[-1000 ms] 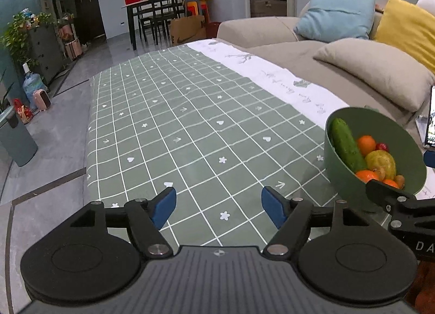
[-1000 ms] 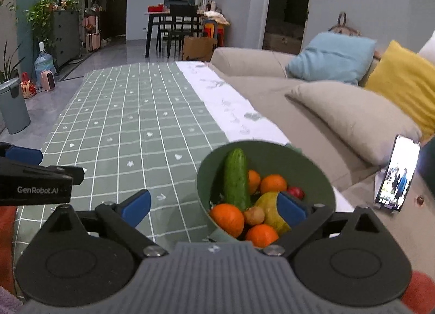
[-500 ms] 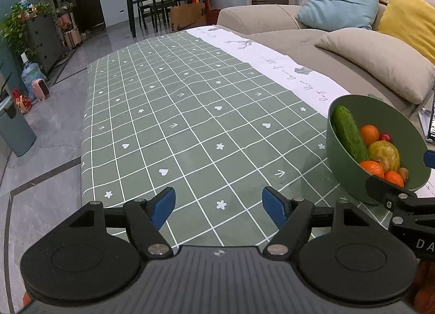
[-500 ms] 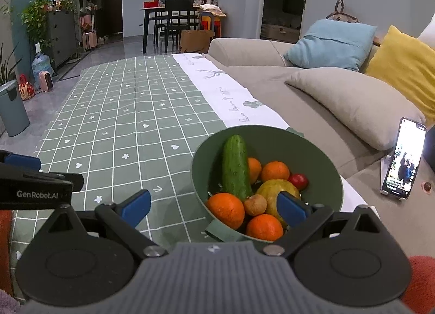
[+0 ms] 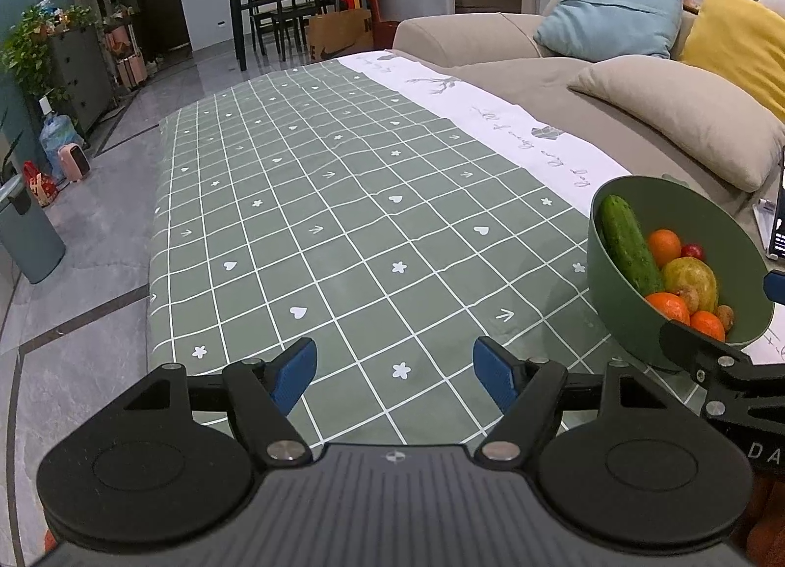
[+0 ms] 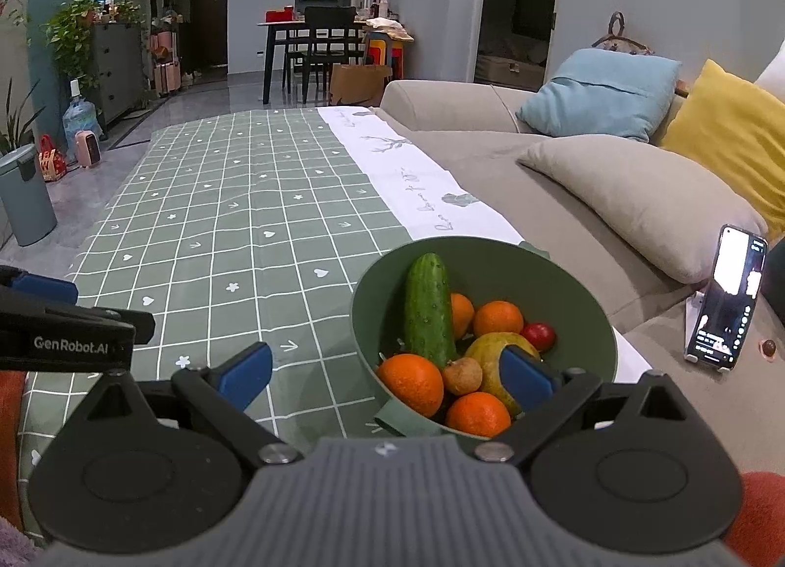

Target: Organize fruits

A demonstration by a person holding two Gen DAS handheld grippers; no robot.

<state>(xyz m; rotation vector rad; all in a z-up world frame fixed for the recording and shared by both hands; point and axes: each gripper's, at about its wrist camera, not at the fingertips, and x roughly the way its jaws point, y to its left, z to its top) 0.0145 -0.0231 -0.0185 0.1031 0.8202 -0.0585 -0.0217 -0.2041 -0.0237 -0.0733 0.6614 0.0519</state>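
Plainly holding nothing: left gripper (image 5: 395,371) spread wide over bare checked cloth, right gripper (image 6: 387,368) just as wide, poised at the near rim of the green bowl (image 6: 549,282) with no fruit between its pads.

Finds every piece of produce inside that bowl: a cucumber (image 6: 428,309) leaning up against the far wall, several oranges (image 6: 411,383), a yellow-green fruit (image 6: 483,346) partly behind the right gripper's finger, a small brown fruit (image 6: 462,374) and a small red one (image 6: 538,335). None seen loose on the cloth. Fits a gathering just completed, or equally a mixed pile waiting to be sorted out by kind; cannot be settled from this alone.

For any grasp in that pile: come down from above, take one piece at a time, close across the widest part of a round fruit, squeeze lightly. Mind the cucumber, probably ready to slide if its neighbours shift. Watch the bowl too, since likely light enough to skid on smooth cloth.

Underneath, a green grid-patterned tablecloth (image 5: 343,223) with a white printed border. Beside it, a beige sofa (image 6: 490,160) with blue, grey and yellow cushions, and a phone (image 6: 731,302) propped upright with its screen lit. Further back, a tiled floor, a dark dining table (image 6: 314,27) with chairs, a grey bin (image 6: 24,194) and houseplants on a cabinet.
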